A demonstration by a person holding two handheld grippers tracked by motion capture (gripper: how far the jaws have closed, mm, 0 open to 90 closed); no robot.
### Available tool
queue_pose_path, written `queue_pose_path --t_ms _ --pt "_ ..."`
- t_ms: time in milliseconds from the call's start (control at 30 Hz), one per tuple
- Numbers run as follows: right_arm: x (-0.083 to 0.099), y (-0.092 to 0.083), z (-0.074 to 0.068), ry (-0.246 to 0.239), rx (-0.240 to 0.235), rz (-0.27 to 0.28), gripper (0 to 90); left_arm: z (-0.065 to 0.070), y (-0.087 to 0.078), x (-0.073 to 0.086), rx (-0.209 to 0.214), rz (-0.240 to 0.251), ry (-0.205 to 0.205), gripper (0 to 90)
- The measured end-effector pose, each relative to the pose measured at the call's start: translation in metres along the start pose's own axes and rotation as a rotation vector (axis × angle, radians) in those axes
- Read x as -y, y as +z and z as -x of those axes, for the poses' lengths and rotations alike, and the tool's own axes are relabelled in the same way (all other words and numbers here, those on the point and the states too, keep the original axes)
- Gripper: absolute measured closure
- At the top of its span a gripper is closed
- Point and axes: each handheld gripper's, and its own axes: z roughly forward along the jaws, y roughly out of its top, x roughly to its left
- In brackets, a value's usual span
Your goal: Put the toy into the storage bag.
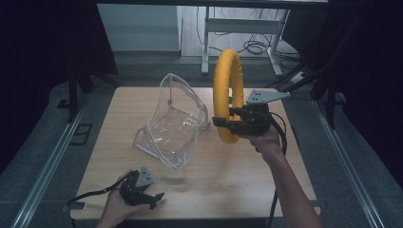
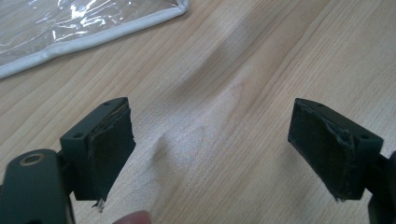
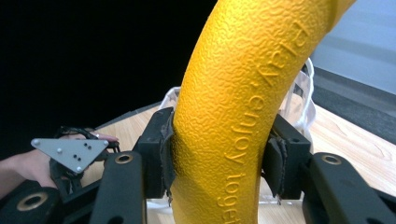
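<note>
Near the front left corner of the wooden table point(image 1: 223, 180), the left gripper point(image 1: 151, 198) rests low in the person's hand, its jaws spread wide with nothing between them; the left gripper view shows both worn black pads point(image 2: 112, 144) hovering just above bare wood, with the white-piped edge of the clear bag point(image 2: 84, 39) beyond them. Further right, at the table's middle, that clear plastic bag point(image 1: 173, 124) sits slumped but partly standing, its mouth gaping upward and toward the right, its walls creased and shiny. To its right, the right gripper point(image 1: 223, 124) holds the yellow ring point(image 1: 227, 95) upright above the table, clamped on the lower part of the hoop, so the ring stands on edge just beside the bag's open side. The right gripper view shows the jaws pressed tight against both flanks of the ring point(image 3: 247, 116), whose skin is pebbled, matte and foam-like, with raised lettering running along its curve. The step in hand looks like carrying the ring toward the bag for packing. The next move probably calls for the idle left gripper to pinch the bag's rim and hold the mouth open, while the right tilts the ring and feeds it in edgewise, since the floppy plastic may otherwise fold or slide away.
</note>
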Motion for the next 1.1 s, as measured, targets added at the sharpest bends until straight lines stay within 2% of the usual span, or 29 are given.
queue_pose_path --t_ms 667,1100 --pt "-0.026 0.006 -0.023 -0.027 -0.061 0.116 49.9 0.0 0.001 0.0 0.008 -0.007 0.003 14.2" --pt "-0.043 0.011 -0.035 -0.052 -0.078 0.154 49.9 0.0 0.001 0.0 0.008 -0.01 0.004 14.2"
